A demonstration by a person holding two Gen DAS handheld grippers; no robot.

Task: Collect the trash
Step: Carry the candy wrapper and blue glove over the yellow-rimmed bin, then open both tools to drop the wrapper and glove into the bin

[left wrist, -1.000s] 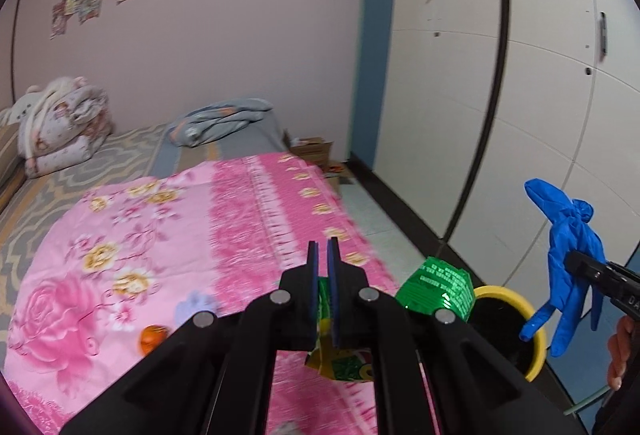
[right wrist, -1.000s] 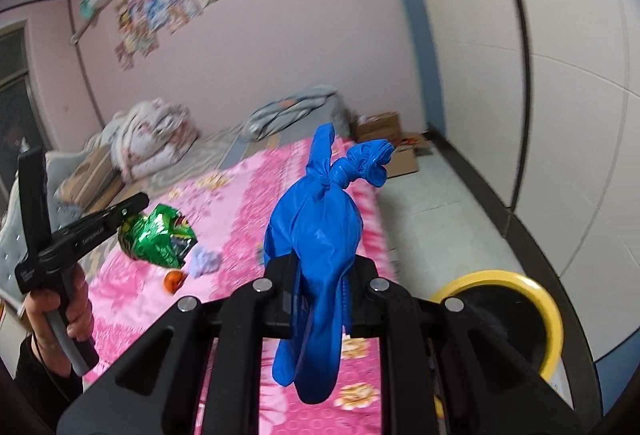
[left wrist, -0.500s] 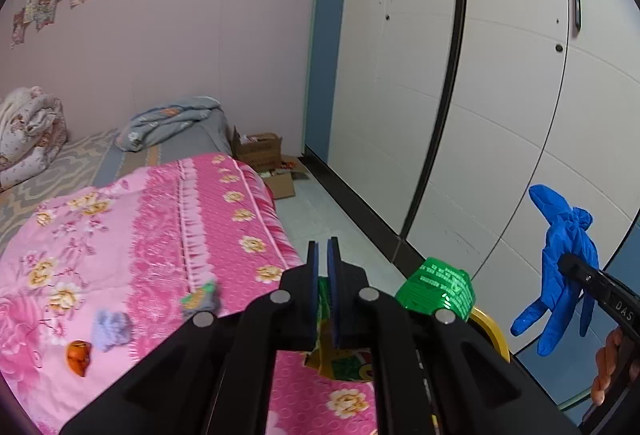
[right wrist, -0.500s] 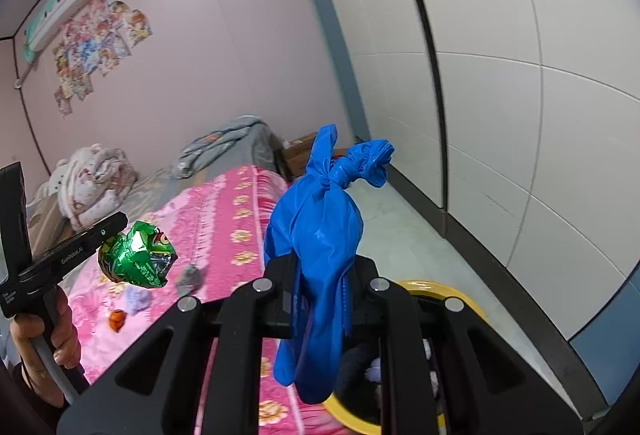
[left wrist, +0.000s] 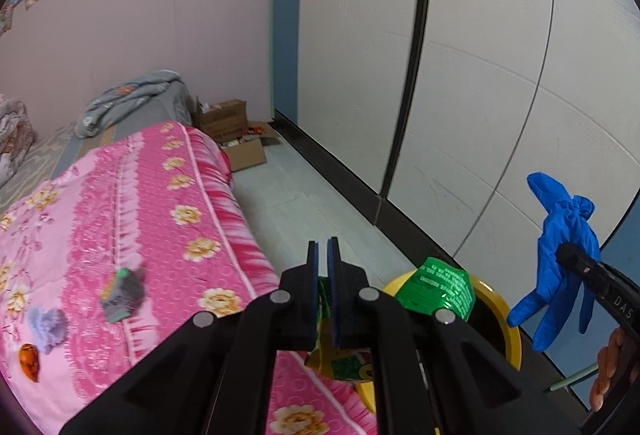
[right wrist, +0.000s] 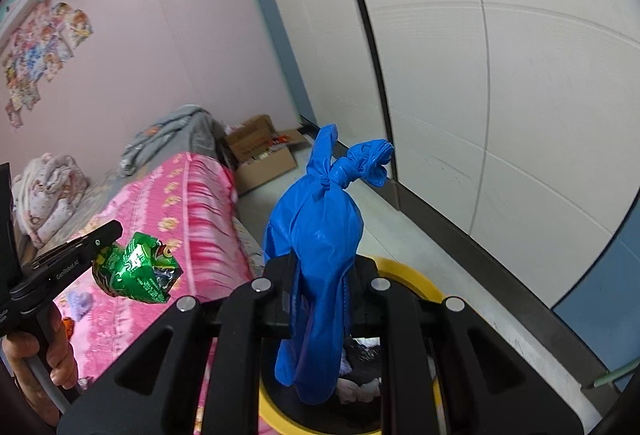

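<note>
Trash in both grips. My left gripper (left wrist: 324, 255) is clamped on a crumpled green snack wrapper (left wrist: 440, 289), which hangs at the near rim of the yellow-rimmed bin (left wrist: 502, 319). My right gripper (right wrist: 320, 275) is pinched tight on a knotted blue glove (right wrist: 320, 235), held directly above the same bin (right wrist: 412, 275), where white and dark scraps already lie. On the pink floral bedspread (left wrist: 160, 219) rest a grey wrapper (left wrist: 124, 293), a lilac scrap (left wrist: 50, 323) and an orange piece (left wrist: 30, 361).
</note>
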